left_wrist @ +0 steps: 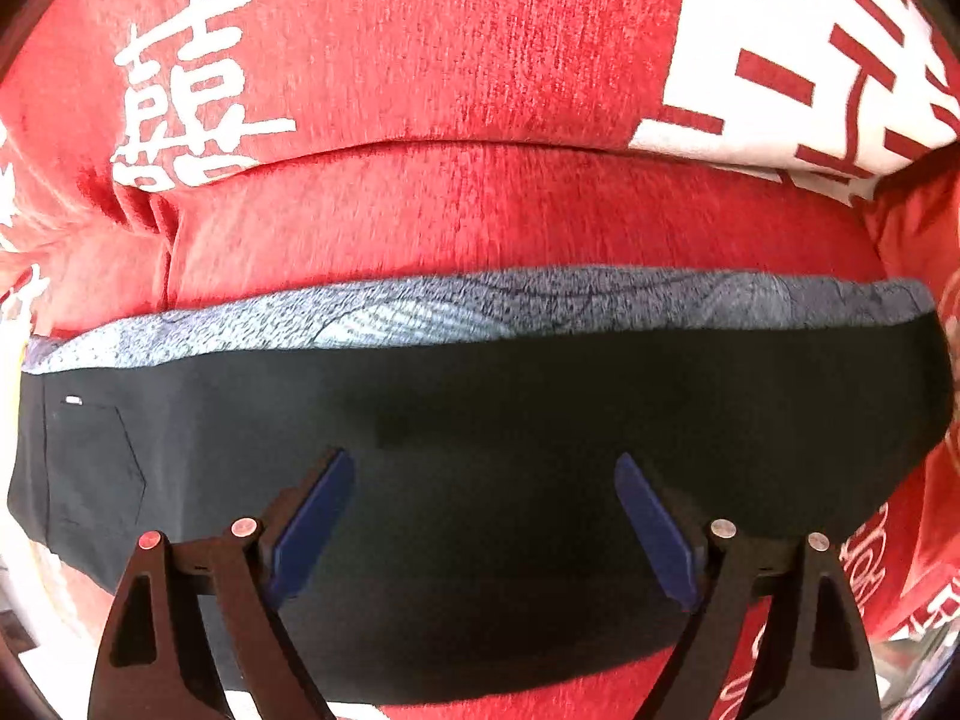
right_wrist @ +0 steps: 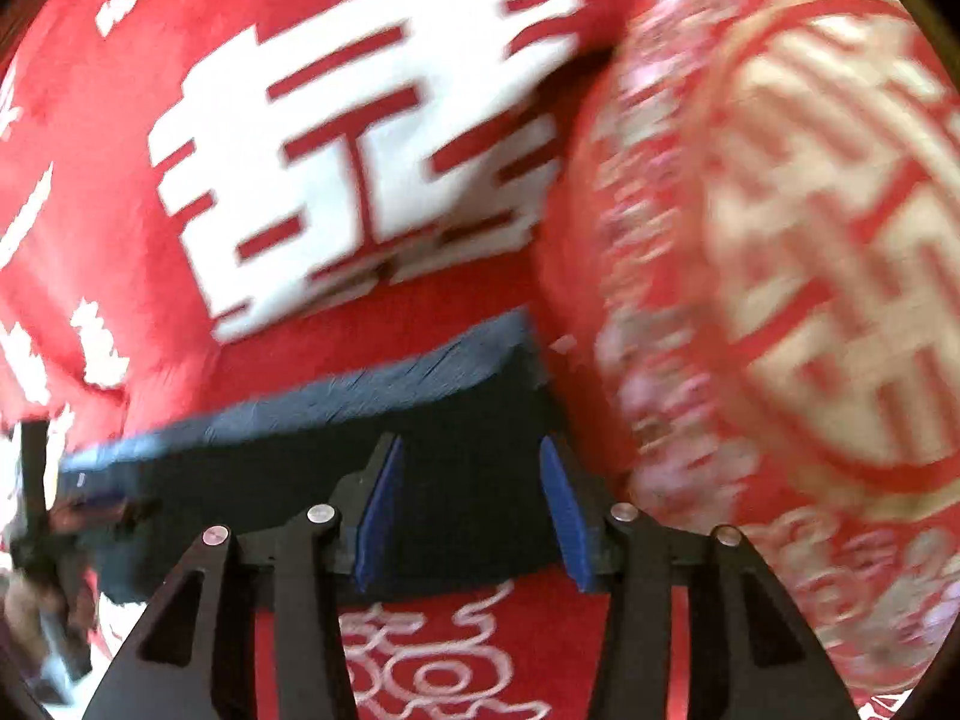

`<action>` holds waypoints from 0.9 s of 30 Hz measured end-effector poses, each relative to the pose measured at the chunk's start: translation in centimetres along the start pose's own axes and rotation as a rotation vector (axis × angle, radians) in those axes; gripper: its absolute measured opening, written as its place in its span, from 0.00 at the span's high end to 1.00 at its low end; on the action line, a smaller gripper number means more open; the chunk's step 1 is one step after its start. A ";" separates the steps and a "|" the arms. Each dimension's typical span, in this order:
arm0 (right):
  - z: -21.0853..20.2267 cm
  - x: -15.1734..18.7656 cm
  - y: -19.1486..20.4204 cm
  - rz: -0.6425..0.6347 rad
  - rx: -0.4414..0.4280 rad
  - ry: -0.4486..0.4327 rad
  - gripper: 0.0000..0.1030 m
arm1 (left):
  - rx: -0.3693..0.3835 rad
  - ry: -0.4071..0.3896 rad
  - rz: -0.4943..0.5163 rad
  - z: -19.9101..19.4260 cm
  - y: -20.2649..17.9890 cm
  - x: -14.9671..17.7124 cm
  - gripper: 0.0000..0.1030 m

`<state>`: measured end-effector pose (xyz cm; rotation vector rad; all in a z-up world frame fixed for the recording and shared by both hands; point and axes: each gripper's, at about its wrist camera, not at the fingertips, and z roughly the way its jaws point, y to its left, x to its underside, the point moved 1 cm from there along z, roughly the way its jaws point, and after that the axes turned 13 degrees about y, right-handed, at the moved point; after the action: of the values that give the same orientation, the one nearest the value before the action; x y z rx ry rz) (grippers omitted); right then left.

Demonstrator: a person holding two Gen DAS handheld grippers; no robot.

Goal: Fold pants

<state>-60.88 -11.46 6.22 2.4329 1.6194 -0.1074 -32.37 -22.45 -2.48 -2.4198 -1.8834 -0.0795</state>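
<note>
The dark pants (left_wrist: 480, 420) are lying folded across the middle of the frame on a red blanket (left_wrist: 420, 60) with big white letters. The left tool (left_wrist: 483, 492) is hanging over them with its blue pads (left_wrist: 318, 504) wide apart, holding nothing. The right tool (right_wrist: 471, 480) is sitting half open over the pants' right end, beside a round red cushion (right_wrist: 780, 240).
</note>
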 end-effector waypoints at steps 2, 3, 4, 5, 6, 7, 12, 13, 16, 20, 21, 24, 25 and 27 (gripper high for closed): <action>2.4 -0.2 0.6 -0.020 -0.013 0.055 0.51 | -0.005 0.006 0.007 0.6 -0.4 0.0 0.13; 3.9 -0.2 0.6 -0.018 -0.012 0.084 0.51 | -0.018 0.011 0.019 1.2 -0.8 0.1 0.13; 5.4 0.1 0.2 -0.006 0.021 0.118 0.51 | -0.050 0.032 0.038 2.1 -1.3 0.4 0.13; 6.8 0.2 -0.5 0.013 0.075 0.160 0.53 | -0.063 0.039 0.046 2.5 -1.4 0.8 0.10; 7.2 0.5 -1.1 0.038 0.086 0.183 0.54 | -0.063 0.016 0.041 2.5 -1.3 1.1 0.07; 6.8 0.9 -2.0 0.076 0.036 0.155 0.55 | -0.058 0.014 0.039 2.4 -1.0 1.5 0.06; 4.5 2.6 -3.9 0.158 0.033 0.159 0.52 | -0.033 0.061 -0.011 2.3 1.3 3.2 0.05; 4.0 3.0 -3.8 0.164 0.023 0.165 0.50 | -0.047 0.067 -0.029 1.9 1.9 3.7 0.05; 3.2 4.7 -2.6 0.152 -0.119 0.172 0.50 | -0.058 0.054 -0.066 1.0 3.9 5.1 0.05; 5.3 7.7 2.7 0.102 -0.399 0.281 0.49 | -0.067 0.058 -0.138 0.3 7.7 6.4 0.05; 6.4 8.7 4.8 0.090 -0.473 0.327 0.49 | -0.067 0.061 -0.159 0.3 8.8 6.8 0.05; 8.9 11.4 10.5 0.060 -0.588 0.423 0.49 | -0.078 0.061 -0.216 0.1 12.3 7.9 0.05; 9.4 12.0 12.0 0.049 -0.616 0.437 0.49 | -0.081 0.060 -0.225 0.0 13.1 8.0 0.05; 10.5 13.3 16.0 0.031 -0.677 0.476 0.49 | -0.091 0.052 -0.242 -0.2 14.5 8.3 0.05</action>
<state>-40.43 -7.70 -4.14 2.0154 1.4436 0.9301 -16.26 -17.95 -1.94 -2.2058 -2.1840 -0.2443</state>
